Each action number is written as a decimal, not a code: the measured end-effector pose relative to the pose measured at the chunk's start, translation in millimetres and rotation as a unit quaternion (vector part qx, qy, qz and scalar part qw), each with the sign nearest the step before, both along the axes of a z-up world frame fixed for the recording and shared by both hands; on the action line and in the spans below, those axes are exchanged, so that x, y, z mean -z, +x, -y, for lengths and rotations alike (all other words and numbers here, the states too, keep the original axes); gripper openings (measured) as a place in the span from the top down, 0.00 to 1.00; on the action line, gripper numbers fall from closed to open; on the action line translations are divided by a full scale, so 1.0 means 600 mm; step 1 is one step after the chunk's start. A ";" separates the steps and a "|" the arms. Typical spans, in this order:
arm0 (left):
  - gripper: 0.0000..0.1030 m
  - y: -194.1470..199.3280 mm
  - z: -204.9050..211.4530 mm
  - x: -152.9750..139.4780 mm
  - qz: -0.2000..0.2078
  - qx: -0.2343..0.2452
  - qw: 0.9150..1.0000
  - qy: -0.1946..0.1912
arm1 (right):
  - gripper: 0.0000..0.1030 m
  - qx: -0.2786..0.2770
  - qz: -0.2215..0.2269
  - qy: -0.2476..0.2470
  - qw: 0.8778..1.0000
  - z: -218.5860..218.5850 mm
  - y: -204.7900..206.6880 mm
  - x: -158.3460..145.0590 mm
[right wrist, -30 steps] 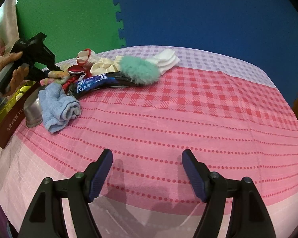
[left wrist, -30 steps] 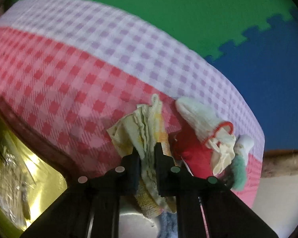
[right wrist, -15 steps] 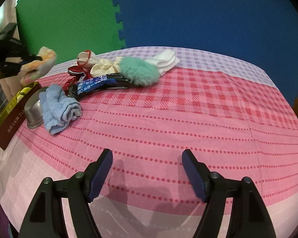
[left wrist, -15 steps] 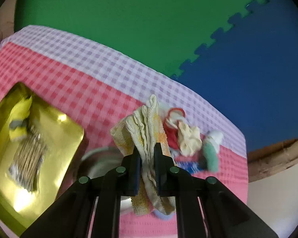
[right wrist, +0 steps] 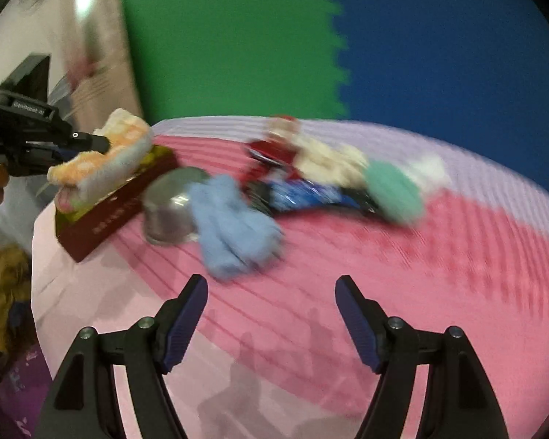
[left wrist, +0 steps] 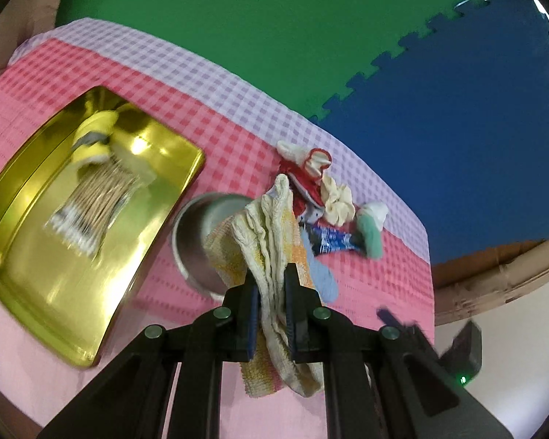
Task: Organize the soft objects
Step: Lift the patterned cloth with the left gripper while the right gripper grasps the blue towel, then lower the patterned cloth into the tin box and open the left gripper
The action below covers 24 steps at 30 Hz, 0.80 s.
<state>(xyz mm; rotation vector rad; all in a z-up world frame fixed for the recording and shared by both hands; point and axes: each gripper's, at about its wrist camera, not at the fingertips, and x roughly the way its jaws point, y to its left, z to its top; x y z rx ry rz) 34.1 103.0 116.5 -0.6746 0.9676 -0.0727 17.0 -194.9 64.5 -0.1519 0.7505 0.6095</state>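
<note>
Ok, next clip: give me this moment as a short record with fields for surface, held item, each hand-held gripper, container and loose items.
surface: pink checked tablecloth
held item: yellow-orange towel, off the cloth
left hand-held gripper: shut on the towel
right hand-held gripper: open, empty, above bare cloth
container: gold tin with cotton swabs and a yellow item inside
beside tin: metal bowl
loose items: blue cloth, green fluffy item, red and cream pieces, blurred

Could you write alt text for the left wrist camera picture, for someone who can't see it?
Black tongs pinch a folded yellow-and-cream cloth above a pink checked table. Below sit a gold tray of cotton swabs, a metal bowl and a heap of soft items.
</note>
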 end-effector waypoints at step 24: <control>0.90 -0.088 -0.095 -0.024 -0.002 -0.044 0.999 0.005 | 0.74 -0.055 -0.071 -0.114 0.989 -0.145 0.122 0.053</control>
